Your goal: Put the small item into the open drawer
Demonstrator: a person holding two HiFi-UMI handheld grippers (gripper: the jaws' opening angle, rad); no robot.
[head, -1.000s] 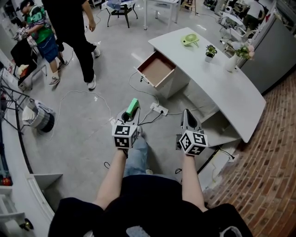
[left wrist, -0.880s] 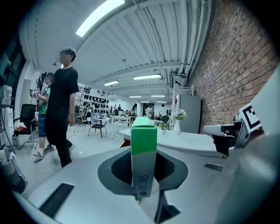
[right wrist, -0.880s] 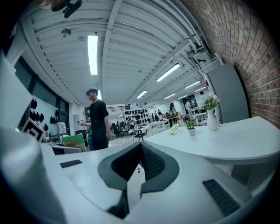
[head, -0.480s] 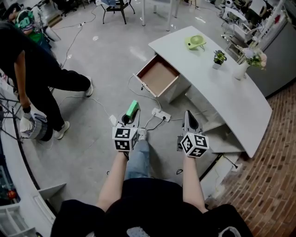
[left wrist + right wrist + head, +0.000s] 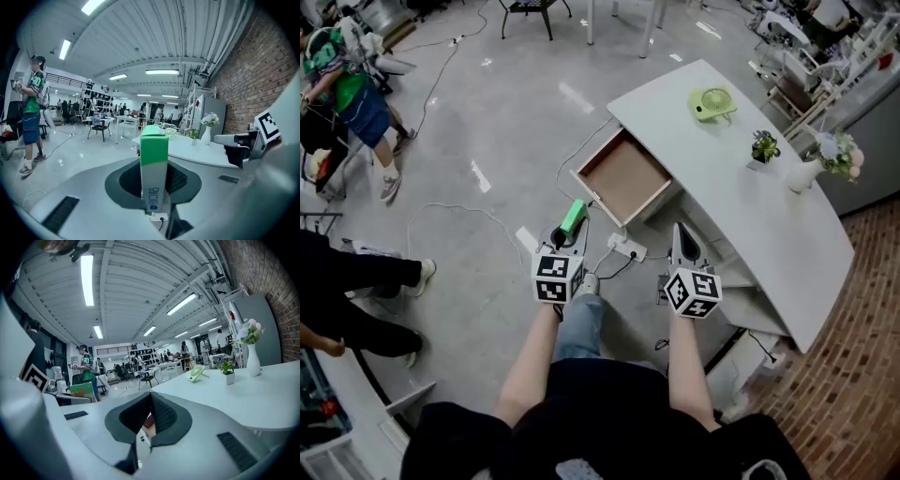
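Fingers [image 5: 123, 183] of the left gripper [image 5: 153, 185] were clenched on a small green-and-white box [image 5: 153, 154], its green end sticking out past the jaw tips. The right gripper [image 5: 149, 404] had its pads pressed together at the tips, with nothing between them.

Only the head view looked down into the open drawer [image 5: 625, 176], which was pulled out from the white desk [image 5: 741, 202]. Its brown bottom lay in plain sight from wall to wall. That view put the box outside the drawer, just short of its front corner and over the grey floor [image 5: 487, 141]. A power strip [image 5: 626, 247] with its cables lay on the floor between the two grippers.

The left gripper view gave what the head view could not: dark print near the box's lower white end, and a person [image 5: 32, 103] standing far off at the left. The right gripper view showed the desk top from the side. On it stood a green fan [image 5: 199, 373], a small potted plant [image 5: 228, 366] and a white vase [image 5: 253, 359] of flowers.
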